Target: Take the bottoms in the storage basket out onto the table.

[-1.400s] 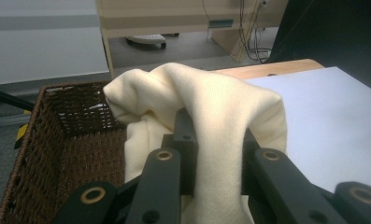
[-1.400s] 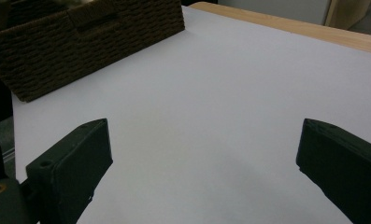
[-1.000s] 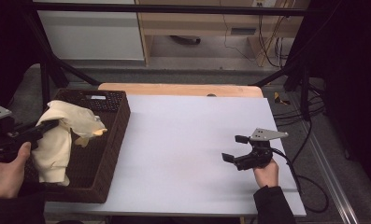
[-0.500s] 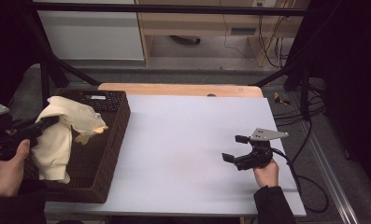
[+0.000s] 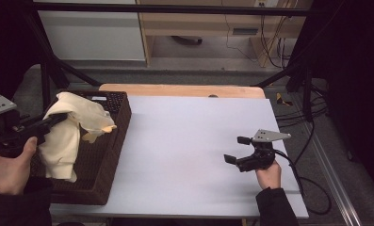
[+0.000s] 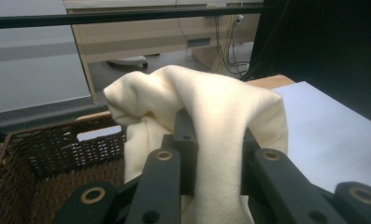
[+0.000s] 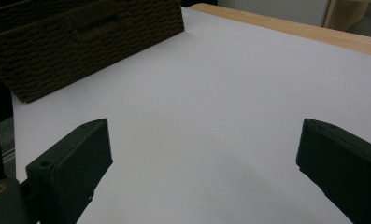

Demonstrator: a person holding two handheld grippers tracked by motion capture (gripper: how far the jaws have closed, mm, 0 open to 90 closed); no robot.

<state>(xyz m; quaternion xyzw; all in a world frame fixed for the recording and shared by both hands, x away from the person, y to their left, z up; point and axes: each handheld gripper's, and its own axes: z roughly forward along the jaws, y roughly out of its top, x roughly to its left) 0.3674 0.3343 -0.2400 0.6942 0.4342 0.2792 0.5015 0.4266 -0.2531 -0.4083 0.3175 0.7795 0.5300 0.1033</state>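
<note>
Bench [image 5: 184,141]: white top, wood strip along far edge. Wicker basket [image 5: 104,155] sits at its left edge, w/ dark woven walls. Cream cloth [image 5: 69,129] is lifted above the basket, draping over its left side, lower end hanging inside. My left gripper [image 5: 52,121] has its fingers [image 6: 174,163] clamped on a fold of the cloth. My right gripper [image 5: 236,149] hovers near the bench's right edge, fingers [image 7: 75,163] spread wide, nothing btwn them.
</note>
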